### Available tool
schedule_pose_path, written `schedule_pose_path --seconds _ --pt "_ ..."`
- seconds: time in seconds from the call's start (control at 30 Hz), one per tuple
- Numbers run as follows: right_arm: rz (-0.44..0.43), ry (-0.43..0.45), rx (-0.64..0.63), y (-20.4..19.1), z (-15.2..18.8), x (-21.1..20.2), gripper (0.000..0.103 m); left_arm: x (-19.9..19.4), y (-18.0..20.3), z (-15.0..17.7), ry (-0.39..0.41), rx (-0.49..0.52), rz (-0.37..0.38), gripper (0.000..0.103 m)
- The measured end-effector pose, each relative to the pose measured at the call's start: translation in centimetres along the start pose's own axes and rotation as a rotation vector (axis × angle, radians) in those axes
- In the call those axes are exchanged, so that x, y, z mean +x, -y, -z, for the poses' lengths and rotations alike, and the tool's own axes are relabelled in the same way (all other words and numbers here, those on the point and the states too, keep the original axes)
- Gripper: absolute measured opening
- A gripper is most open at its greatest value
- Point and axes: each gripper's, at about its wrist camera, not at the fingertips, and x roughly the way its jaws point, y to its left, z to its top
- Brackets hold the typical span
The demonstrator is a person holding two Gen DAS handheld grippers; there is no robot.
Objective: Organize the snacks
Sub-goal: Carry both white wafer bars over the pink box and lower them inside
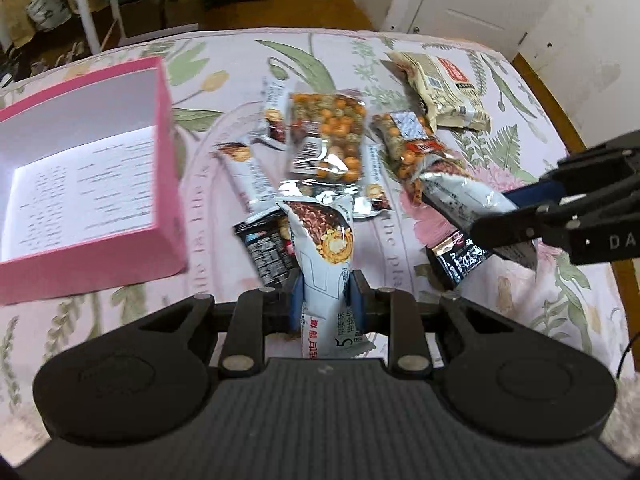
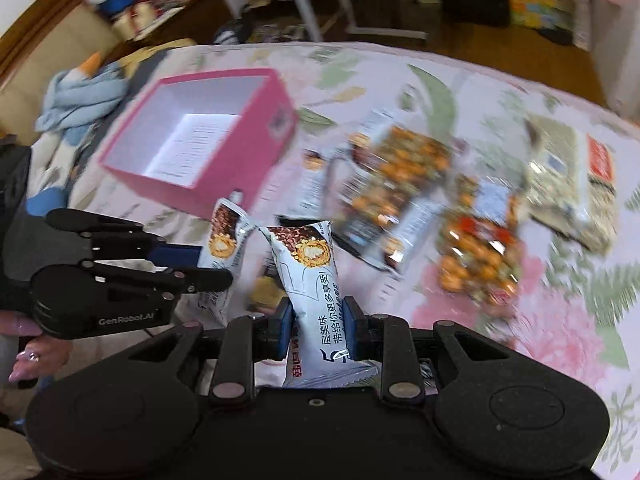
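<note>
In the left wrist view my left gripper (image 1: 325, 300) is shut on a white wafer bar (image 1: 320, 236) that stands up between its blue pads. To the right, my right gripper (image 1: 496, 212) is shut on a second white wafer bar (image 1: 452, 192). The right wrist view shows that same right gripper (image 2: 316, 320) clamping its bar (image 2: 304, 256), with the left gripper (image 2: 216, 264) and its bar (image 2: 226, 232) beside it. An open pink box (image 1: 166, 168) with a white inside lies at the left, also seen as the pink box (image 2: 248, 148) beyond both bars.
On the floral tablecloth (image 1: 400, 52) lie two clear bags of mixed nuts (image 1: 328, 132) (image 1: 404, 148), a beige packet (image 1: 444, 84), black packets (image 1: 268, 248) (image 1: 460, 260) and more bars (image 1: 244, 172). A hand (image 2: 24, 344) holds the left gripper. Blue cloth (image 2: 80, 96) lies past the box.
</note>
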Motion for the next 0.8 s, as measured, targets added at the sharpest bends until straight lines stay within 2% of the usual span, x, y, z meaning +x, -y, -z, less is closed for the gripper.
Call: schedule_pose_path --seconds 0.1,0.3,0.6,0.8 --pt "-0.019 0.014 -0.060 -2.3 -1.5 -0.2 0.031 -2.7 -1.4 0.1 0.043 0.000 -0.007 0.023" --pt "-0.030 0.051 -0.183 -6.4 -4.5 0.7 0.031 -6.9 -4.5 -0.6 0.149 -0.041 -0.069 0.023" --pt "-0.051 0.122 -0.274 -9.8 -9.7 2.9 0.031 -8.9 -9.5 -2.5 0.192 -0.071 -0.091 0.023" --pt "-0.089 0.189 -0.274 -10.1 -13.3 5.7 0.031 -7.7 -12.5 -4.8 0.223 -0.136 -0.139 0.024"
